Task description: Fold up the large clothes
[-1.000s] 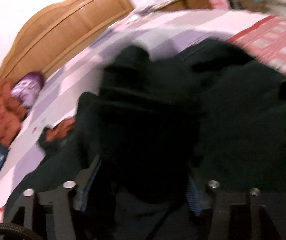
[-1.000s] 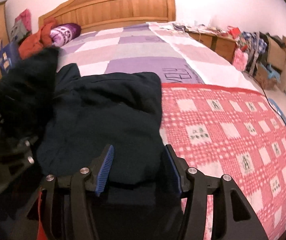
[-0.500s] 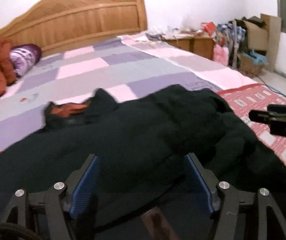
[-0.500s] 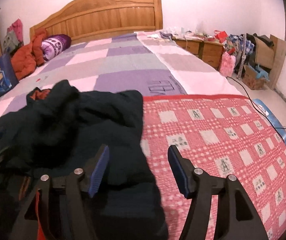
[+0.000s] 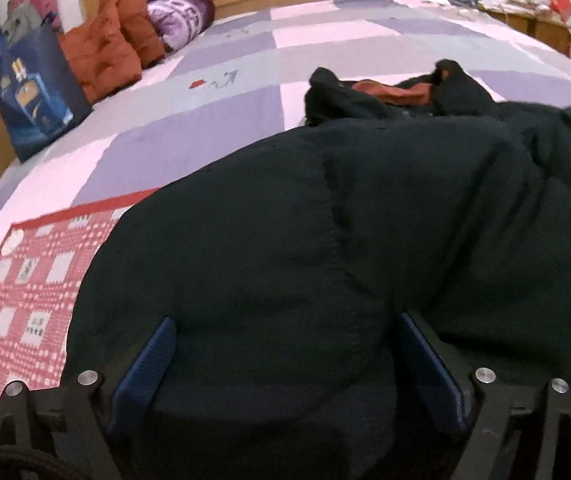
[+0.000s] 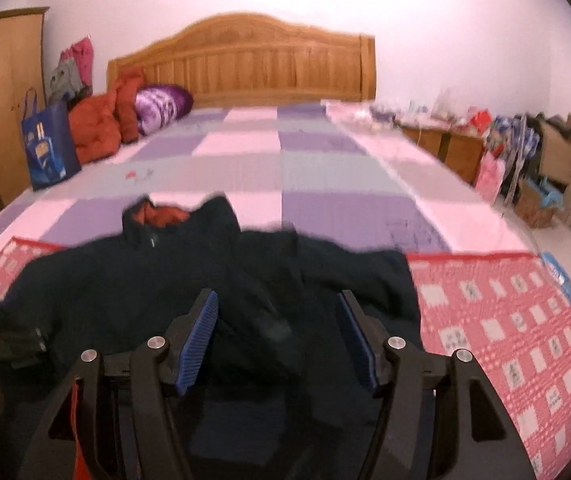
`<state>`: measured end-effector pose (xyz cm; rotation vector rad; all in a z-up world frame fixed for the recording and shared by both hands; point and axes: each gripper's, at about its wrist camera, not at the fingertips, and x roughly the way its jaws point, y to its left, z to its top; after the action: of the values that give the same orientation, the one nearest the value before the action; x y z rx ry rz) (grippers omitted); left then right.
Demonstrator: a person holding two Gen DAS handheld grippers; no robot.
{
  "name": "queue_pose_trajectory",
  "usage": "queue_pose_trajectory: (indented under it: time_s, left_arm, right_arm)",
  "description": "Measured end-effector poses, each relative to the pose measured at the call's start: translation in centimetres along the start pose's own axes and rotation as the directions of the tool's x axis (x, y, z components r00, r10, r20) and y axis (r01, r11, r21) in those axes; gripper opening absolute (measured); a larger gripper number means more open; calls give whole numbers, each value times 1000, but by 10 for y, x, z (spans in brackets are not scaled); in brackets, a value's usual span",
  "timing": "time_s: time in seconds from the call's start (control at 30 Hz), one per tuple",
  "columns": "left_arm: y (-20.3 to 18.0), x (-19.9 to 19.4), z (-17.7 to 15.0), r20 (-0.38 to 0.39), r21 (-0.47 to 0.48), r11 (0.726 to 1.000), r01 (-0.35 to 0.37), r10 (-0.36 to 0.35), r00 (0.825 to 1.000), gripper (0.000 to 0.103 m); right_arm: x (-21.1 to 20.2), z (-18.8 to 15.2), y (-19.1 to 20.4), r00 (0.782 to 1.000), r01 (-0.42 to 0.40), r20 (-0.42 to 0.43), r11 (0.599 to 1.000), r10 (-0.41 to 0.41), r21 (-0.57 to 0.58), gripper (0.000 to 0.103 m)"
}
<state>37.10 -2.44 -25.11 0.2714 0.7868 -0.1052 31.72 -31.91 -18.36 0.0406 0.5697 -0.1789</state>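
Black jacket (image 6: pixel 213 300): spread across the near end of the bed (image 6: pixel 285 168), partly over the red checked blanket (image 6: pixel 505 320); orange lining shows at its collar.
Left gripper (image 5: pixel 281 360): jaws apart, jacket fabric bulging between the pads, not pinched.
Right gripper (image 6: pixel 277 340): jaws apart above the jacket.
Surroundings: wooden headboard (image 6: pixel 245 60), orange coat (image 6: pixel 97 128), purple pillow (image 6: pixel 161 108), cluttered nightstands (image 6: pixel 445 144).
Blue bag (image 6: pixel 47 148): stands at the bed's left edge, contents hidden.

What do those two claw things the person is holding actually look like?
Both look alike. The left claw and right claw each have an angular black frame, two fingers lined with ribbed blue pads, and round silver bolts. A black cable loops by the left one.
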Motion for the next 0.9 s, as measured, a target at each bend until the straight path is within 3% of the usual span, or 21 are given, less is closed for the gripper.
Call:
queue_pose_trajectory:
  time_s: [0.1, 0.17, 0.23, 0.3, 0.37, 0.4, 0.43, 0.5, 0.63, 0.7, 0.77, 0.83, 0.9]
  left_arm:
    - [4, -1, -7, 7, -34, 999, 19, -19, 1000, 93]
    - [6, 1, -9, 10, -41, 999, 29, -29, 1000, 93]
    - [8, -2, -8, 13, -34, 999, 38, -37, 999, 93]
    - [15, -4, -7, 20, -36, 997, 65, -64, 998, 94]
    - [21, -5, -8, 21, -40, 997, 69, -68, 997, 95]
    - [26, -5, -10, 26, -48, 996, 69, -68, 997, 96]
    - [31, -5, -13, 25, -61, 996, 72, -71, 997, 98]
    - [37, -3, -15, 20, -74, 994, 82, -81, 997, 99]
    - [36, -15, -4, 32, -83, 994, 73, -70, 997, 96]
    - [33, -31, 11, 95, -72, 992, 108, -101, 990, 96]
    - [26, -44, 31, 163, -49, 989, 139, -129, 978, 96]
    - [17, -40, 50, 167, -38, 987, 153, -145, 975, 96]
    - [8, -26, 65, 136, -51, 985, 167, -158, 978, 97]
  right_arm:
    - [-17, 13, 15, 996, 0, 90, 1000, 0, -2, 70]
    - [-13, 15, 28, 994, -50, 92, 998, 53, -30, 82]
    - [11, 9, 46, 995, -97, -26, 990, 94, -101, 82]
    - [51, -11, 48, 984, -38, -179, 987, 10, -155, 82]
    - [80, -30, 22, 959, -17, -283, 997, -6, -78, 81]
    - [90, -42, 3, 950, -39, -311, 999, 37, -1, 81]
    - [90, -47, -5, 951, 7, -310, 1000, -8, -6, 83]
    - [89, -54, -17, 950, -14, -310, 1000, 22, 28, 83]
    - [89, -54, -10, 948, -2, -319, 1000, -6, -24, 83]
    - [82, -47, -5, 951, 40, -304, 998, -54, -52, 83]
    - [54, -33, 10, 975, 109, -182, 988, -128, -110, 83]
    - [27, -15, 22, 996, 83, -29, 990, -87, -114, 85]
    - [18, 2, 46, 998, 24, 57, 991, -16, -131, 87]
